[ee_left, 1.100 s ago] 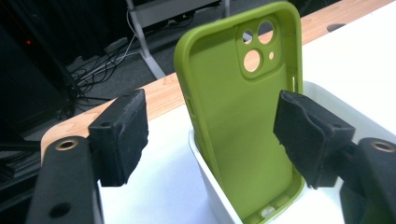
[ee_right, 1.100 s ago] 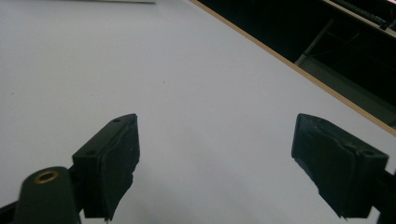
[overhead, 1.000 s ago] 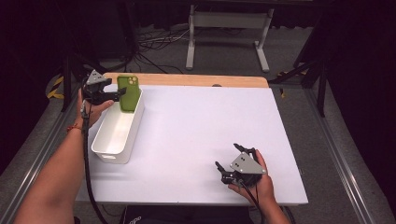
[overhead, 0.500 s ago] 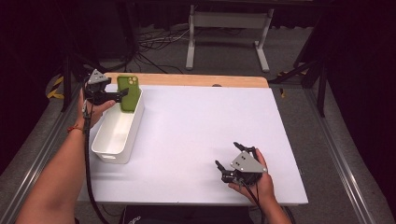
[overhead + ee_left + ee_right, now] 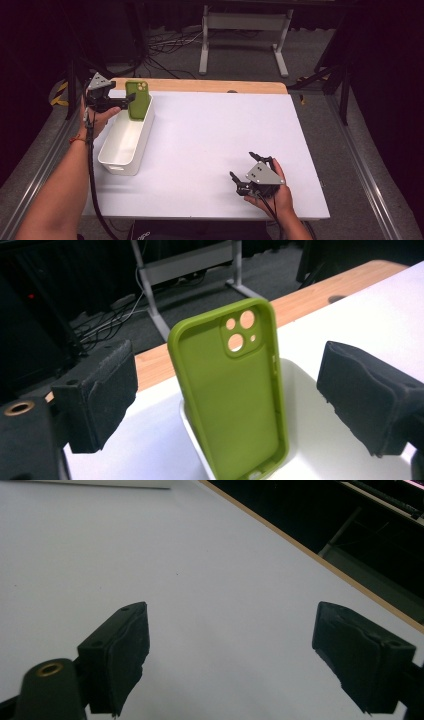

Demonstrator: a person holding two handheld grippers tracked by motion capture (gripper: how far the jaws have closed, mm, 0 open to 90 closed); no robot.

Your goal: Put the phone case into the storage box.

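At the upper left of the high view, the left claw (image 5: 121, 101) had just been opening, its pads clear of the green case (image 5: 138, 99), which stood upright in the white bin (image 5: 117, 157). Release step; next, withdraw without tipping it. Right claw (image 5: 248, 173) rested wide on the counter (image 5: 210, 130)

No readable text, label, brand, number or sign anywhere (all surfaces plain).

The phone case (image 5: 232, 395) is plain olive green. The bin (image 5: 116, 159) is white. The bench (image 5: 210, 145) is white with a light wood far edge. Both grippers' jaws are black.
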